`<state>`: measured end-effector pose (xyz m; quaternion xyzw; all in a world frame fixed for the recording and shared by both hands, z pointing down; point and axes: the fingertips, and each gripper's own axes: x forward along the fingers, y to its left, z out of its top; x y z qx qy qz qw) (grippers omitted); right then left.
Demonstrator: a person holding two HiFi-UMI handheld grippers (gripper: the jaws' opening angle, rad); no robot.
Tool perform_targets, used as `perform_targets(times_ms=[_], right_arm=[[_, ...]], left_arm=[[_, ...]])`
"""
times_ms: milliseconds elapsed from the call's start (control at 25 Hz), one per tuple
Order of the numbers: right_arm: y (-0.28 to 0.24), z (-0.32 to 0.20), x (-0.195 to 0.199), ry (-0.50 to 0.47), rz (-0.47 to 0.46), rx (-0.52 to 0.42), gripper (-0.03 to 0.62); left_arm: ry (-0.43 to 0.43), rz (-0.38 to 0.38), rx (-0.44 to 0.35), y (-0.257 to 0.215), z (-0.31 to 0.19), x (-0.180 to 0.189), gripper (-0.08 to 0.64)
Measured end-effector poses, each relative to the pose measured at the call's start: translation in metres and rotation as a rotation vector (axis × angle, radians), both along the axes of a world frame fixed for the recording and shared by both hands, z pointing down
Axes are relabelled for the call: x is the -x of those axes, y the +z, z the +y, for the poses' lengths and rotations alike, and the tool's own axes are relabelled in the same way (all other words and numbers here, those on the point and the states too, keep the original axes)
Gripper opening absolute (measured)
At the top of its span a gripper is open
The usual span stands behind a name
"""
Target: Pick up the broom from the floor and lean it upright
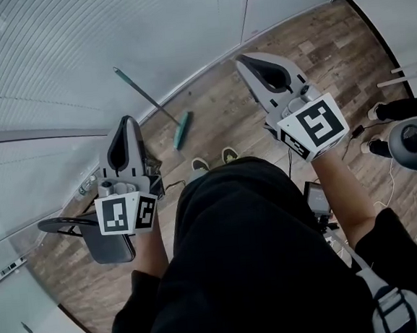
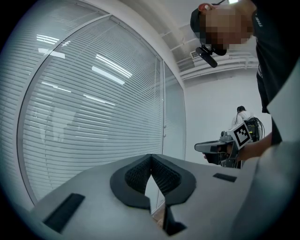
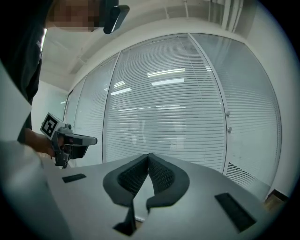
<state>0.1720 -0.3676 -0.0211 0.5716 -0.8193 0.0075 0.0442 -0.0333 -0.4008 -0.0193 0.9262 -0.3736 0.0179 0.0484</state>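
The head view looks steeply down onto the brown wood-plank floor (image 1: pixel 226 117) beside a glass wall with white slatted blinds (image 1: pixel 75 50). Each gripper view sits close behind its own jaws, facing that shared wall level. The left view catches the right gripper (image 2: pixel 197 147) at its edge, and the right view the left gripper (image 3: pixel 95 139).

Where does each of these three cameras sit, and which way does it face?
Head view: on the person's head, looking steeply down at floor and broom; shows arms, left claw, right claw, shoes.
Left gripper view: on the left claw, looking along its shut jaws at the blinds.
Right gripper view: on the right claw, likewise facing blinds.
Shared: each gripper view catches the other claw and arm.
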Motion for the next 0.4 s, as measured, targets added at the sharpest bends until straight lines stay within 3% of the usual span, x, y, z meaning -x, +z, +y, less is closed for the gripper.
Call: perform_targets(times_ms=[400], right_arm=[[-0.003,-0.002,-0.014,-0.012,0.026,-0.005,0.017]], left_arm=[[-0.02,0.007,-0.003,-0.003,-0.001,-0.007,0.02]])
